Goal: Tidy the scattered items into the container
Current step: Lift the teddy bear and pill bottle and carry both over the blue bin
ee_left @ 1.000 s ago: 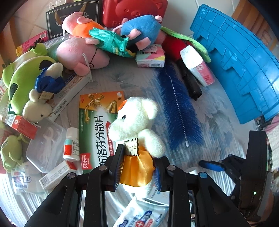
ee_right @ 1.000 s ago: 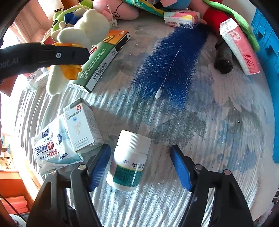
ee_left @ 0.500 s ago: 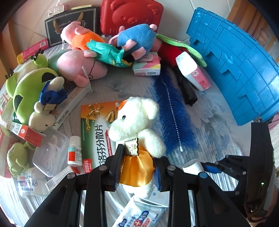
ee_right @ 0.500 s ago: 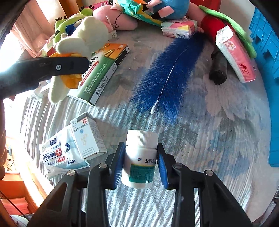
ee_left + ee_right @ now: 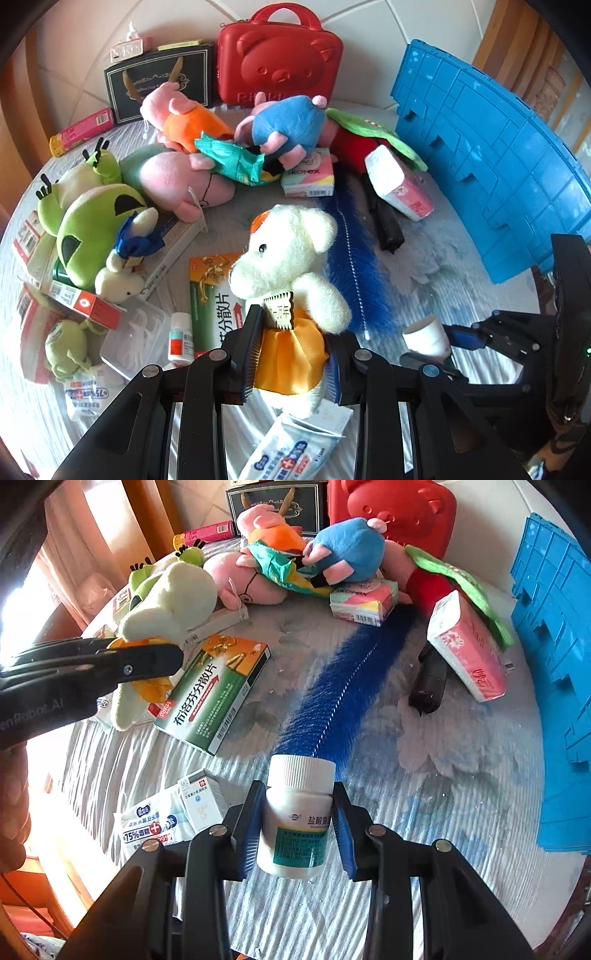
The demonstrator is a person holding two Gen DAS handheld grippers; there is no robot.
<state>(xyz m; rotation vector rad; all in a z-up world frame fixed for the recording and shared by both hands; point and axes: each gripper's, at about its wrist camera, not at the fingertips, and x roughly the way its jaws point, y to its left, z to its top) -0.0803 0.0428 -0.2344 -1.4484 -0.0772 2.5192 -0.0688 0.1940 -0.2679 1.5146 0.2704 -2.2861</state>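
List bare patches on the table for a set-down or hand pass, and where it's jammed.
Free: the cloth between the blue brush and the blue crate, widest near the front edge; a smaller strip between the brush and the green medicine box. Jammed: the back, with plush toys and the tissue pack, and the left side, with boxes and the wipes packet.

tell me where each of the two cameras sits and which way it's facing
Left wrist: rides the left gripper, aimed steeply down past its fingers at the white teddy bear it clamps; the right gripper with the pill bottle shows at lower right.
Right wrist: rides the right gripper, aimed down at the white pill bottle it clamps; the left gripper and a bit of hand show at left.
Shared: bear, bottle, blue brush, green medicine box, blue crate.
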